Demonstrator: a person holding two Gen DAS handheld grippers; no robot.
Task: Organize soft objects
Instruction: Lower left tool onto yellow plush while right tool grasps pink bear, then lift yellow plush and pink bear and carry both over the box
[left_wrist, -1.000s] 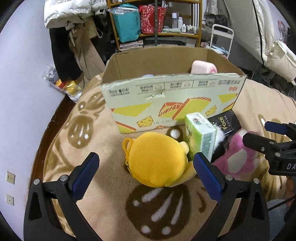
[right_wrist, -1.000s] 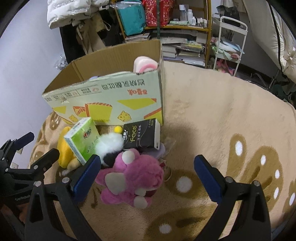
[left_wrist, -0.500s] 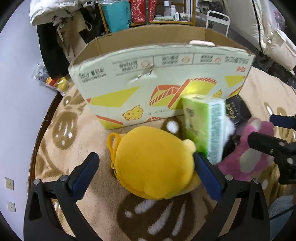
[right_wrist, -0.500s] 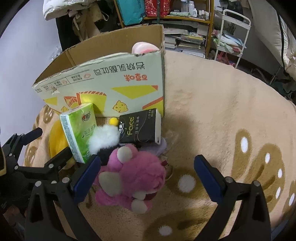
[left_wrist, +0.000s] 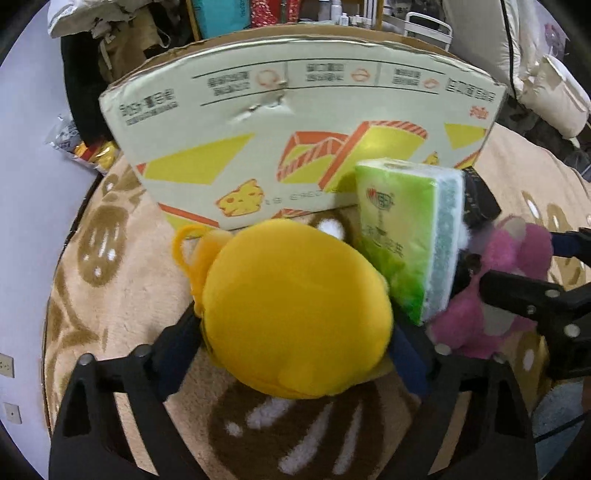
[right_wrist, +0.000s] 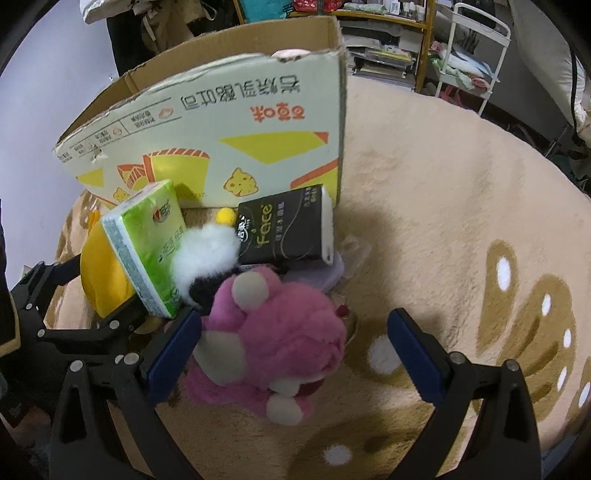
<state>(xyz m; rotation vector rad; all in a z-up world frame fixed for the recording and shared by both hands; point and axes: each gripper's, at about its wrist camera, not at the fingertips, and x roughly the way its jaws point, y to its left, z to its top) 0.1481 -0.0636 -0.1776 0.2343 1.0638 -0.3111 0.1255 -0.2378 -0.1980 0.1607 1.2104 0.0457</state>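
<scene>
The left gripper (left_wrist: 295, 343) is straddling the round yellow plush cushion (left_wrist: 295, 314), which is lying on the beige pile rug with brown paw prints (left_wrist: 110, 314) just in front of the printed cardboard box (left_wrist: 295, 147). Its jaws have just been closing, with the cushion between them; the blue pads (left_wrist: 406, 365) are sitting against the cushion's two flanks, and the fabric is bulging over them. Reading: the left gripper is clamping the yellow cushion.

A green plastic-wrapped tissue pack (left_wrist: 406, 236) is leaning tilted on the cushion's right shoulder, its upper end near the box wall. Behind it a black tissue pack lettered "Face" (right_wrist: 288, 229) is lying close to the box's lower right corner. A white and black fluffy plush (right_wrist: 207, 258) is sitting between the two packs.

The right gripper (right_wrist: 295, 343) is hanging over the pink plush bear (right_wrist: 280, 332), jaws standing wide. Its left pad (right_wrist: 173, 350) is just beside the bear's flank; I cannot tell if it is touching. The right pad is well clear, over bare rug. Nothing is being gripped on that side.

Something pink (right_wrist: 291, 53) is showing above the box's rim. Shelving with books and bags (right_wrist: 388, 37) is standing behind the box.
</scene>
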